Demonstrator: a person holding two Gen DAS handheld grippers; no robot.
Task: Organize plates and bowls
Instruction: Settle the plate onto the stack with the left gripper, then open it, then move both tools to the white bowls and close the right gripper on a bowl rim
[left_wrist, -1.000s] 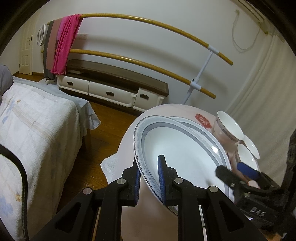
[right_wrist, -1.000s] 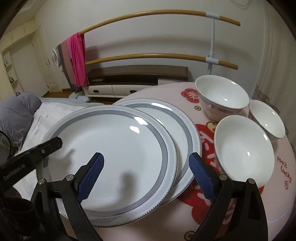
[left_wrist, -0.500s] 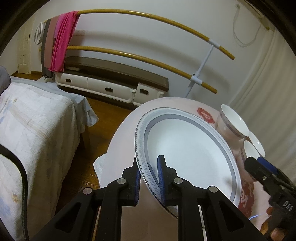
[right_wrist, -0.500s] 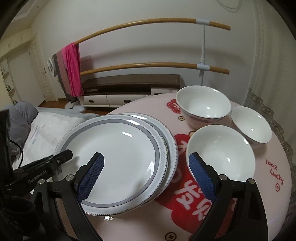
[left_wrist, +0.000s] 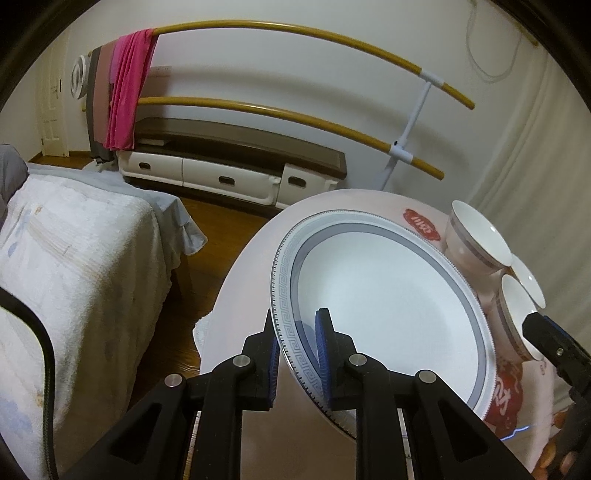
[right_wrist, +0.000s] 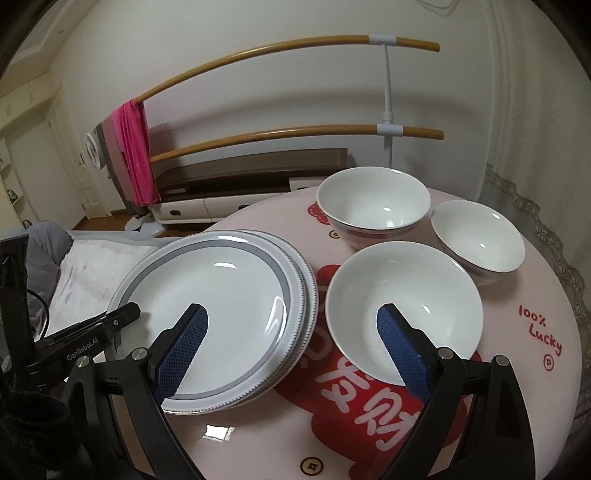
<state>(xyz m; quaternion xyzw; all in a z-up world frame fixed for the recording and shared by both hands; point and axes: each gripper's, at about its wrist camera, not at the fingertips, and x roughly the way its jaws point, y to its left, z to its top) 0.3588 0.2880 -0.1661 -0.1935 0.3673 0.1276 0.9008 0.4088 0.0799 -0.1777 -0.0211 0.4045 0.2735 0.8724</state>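
From my remote station I read the top plate (right_wrist: 207, 295) as white with a grey ring and a grey key-fret band at its toothed rim; the lower plate (right_wrist: 308, 295) shows the same rim pattern. All three bowls are white inside: the near bowl (right_wrist: 402, 314), the far bowl (right_wrist: 373, 203) and the right bowl (right_wrist: 480, 236); the far one carries what looks like a purplish-grey stripe outside, though the view is distorted there. The table (right_wrist: 535, 369) is pale pink with red graphics and red lettering. Both the left gripper (left_wrist: 295, 354) and the right gripper (right_wrist: 291, 347) are black with blue textured pads. A pink cloth (right_wrist: 135, 155) hangs on a yellow-brown rail (right_wrist: 258, 55).
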